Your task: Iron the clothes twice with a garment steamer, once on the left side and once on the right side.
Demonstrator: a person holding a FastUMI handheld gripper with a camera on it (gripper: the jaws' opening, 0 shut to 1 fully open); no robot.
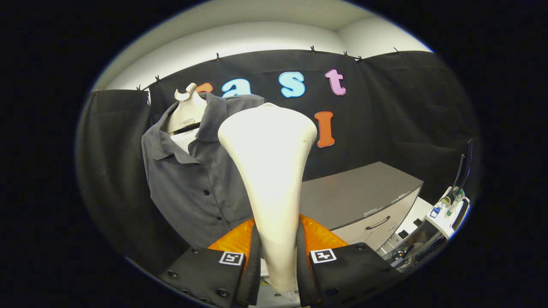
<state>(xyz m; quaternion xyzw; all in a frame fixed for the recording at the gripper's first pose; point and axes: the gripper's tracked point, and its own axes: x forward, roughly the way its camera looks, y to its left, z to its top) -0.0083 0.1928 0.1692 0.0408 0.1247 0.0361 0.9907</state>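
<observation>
A cream garment steamer [269, 171] stands upright between my fingers, its narrow handle pinched by both and its wide head rising ahead of them. My gripper [277, 252] is shut on that handle. Just beyond and left of the steamer head hangs a grey button-up shirt [188, 179] on a pale mannequin torso [185, 112]. The head covers the shirt's right half. The steamer head looks close to the shirt front, though contact cannot be told.
A grey cabinet [359, 196] with drawers stands to the right of the shirt against the black cloth wall. Further right, a white stand [447, 211] holds small bottles and a dark upright panel.
</observation>
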